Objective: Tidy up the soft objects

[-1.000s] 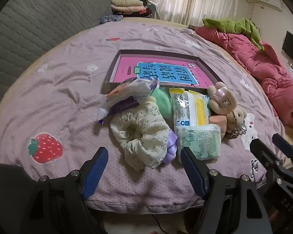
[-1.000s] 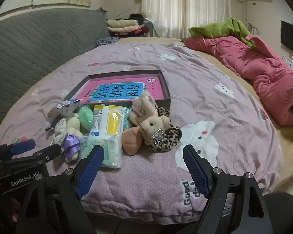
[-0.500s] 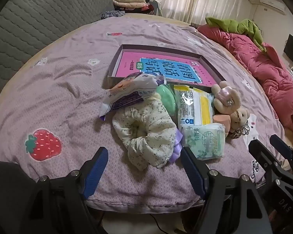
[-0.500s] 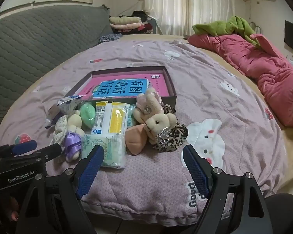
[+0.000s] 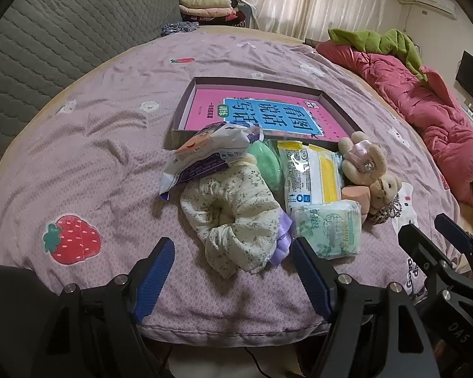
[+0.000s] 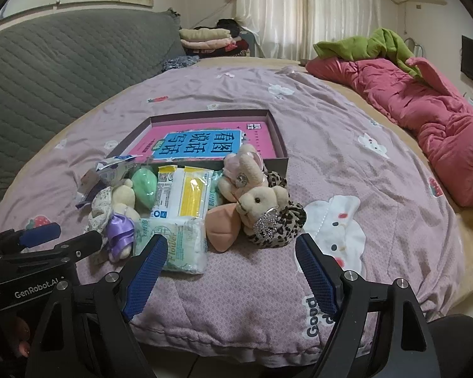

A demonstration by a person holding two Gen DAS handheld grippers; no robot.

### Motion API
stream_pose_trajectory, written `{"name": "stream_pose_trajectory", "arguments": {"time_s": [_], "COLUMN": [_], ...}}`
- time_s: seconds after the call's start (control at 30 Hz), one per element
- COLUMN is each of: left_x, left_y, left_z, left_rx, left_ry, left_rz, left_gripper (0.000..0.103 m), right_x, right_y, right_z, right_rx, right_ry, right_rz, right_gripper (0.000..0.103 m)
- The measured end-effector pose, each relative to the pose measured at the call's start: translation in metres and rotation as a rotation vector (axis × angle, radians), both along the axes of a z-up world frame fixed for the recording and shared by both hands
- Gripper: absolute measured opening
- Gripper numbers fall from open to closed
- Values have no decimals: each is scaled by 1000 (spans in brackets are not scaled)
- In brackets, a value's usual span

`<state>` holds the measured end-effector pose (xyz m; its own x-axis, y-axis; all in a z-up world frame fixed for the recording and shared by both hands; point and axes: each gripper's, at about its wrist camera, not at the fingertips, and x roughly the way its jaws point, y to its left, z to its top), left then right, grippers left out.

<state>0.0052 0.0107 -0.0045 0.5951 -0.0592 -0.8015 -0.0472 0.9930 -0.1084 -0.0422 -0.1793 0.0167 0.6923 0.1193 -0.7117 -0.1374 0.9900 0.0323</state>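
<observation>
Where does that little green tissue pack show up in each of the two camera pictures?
Left wrist view: the green tissue pack lies right of centre, just above the right blue finger.
Right wrist view: the same pack lies left of centre, just above the left blue finger.
Shared landmark: the yellow wipes packet directly behind it.

My feeds are dim and warm, lit mostly by daylight filtering through the pale sheer curtains (image 6: 302, 15) at twelve o'clock, which wash out slightly. I see soft, weak shadows under the folds of the mauve printed bedspread (image 5: 110, 145). A small glare spot sits on the glossy yellow-and-white tissue packet (image 5: 310, 173). Fisheye bending curves the bed strongly, and black vignetting fills my corners. Focus looks sharp centrally, softer toward the rim.
</observation>
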Motion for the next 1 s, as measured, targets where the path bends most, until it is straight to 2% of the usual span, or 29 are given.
{"name": "stream_pose_trajectory", "arguments": {"time_s": [1.0], "left_x": [-1], "left_y": [1], "left_z": [1], "left_rx": [10], "left_ry": [3], "left_rz": [-3], "left_gripper": [76], "right_x": [0], "right_y": [0], "right_z": [2], "right_rx": [-1], "right_ry": [-4], "right_rz": [-1], "right_gripper": [84]}}
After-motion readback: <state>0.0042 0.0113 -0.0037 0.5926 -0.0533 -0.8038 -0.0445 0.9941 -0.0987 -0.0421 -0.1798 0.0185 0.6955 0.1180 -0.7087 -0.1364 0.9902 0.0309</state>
